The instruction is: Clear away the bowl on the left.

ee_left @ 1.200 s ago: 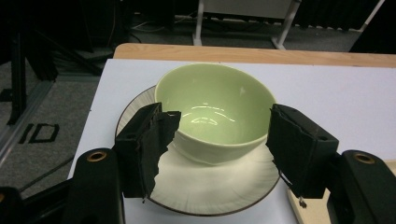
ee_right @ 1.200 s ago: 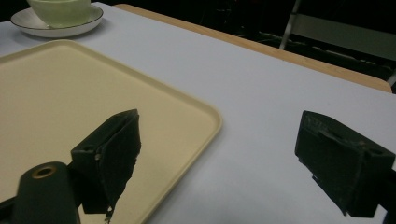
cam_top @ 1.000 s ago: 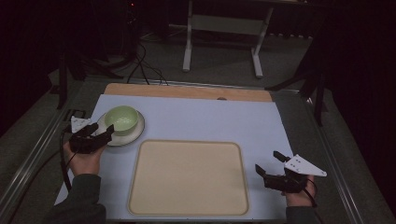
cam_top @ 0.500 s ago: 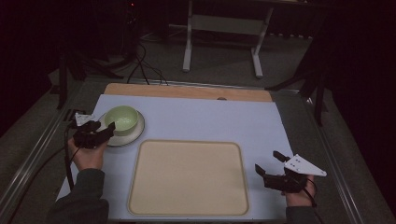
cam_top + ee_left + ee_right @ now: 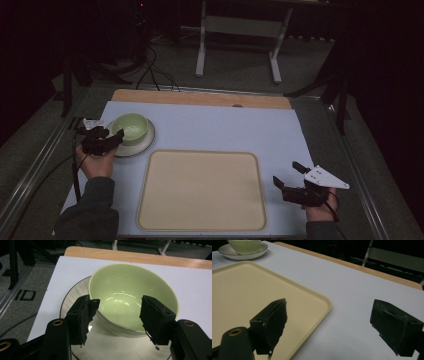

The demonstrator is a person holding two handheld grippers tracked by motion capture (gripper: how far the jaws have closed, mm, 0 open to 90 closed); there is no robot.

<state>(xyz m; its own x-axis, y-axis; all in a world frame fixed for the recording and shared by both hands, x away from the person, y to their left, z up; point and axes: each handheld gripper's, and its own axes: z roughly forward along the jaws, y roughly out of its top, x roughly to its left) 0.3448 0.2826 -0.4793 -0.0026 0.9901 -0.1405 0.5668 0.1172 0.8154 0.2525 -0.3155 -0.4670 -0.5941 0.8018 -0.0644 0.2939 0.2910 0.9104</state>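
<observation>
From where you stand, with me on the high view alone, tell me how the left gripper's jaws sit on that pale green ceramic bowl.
Observer: The left gripper is open, one jaw on each side of the pale green ceramic bowl.
Operator: Report the bowl's contents.
Observer: Empty, just glare inside.
Operator: Describe the plate under it.
Observer: The white ribbed plate has a dark rim line.

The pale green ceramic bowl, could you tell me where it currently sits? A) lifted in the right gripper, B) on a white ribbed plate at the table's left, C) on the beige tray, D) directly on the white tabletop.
B: the pale green ceramic bowl rests on the white ribbed plate, left of the beige tray, with the open left gripper straddling its near side.
</observation>
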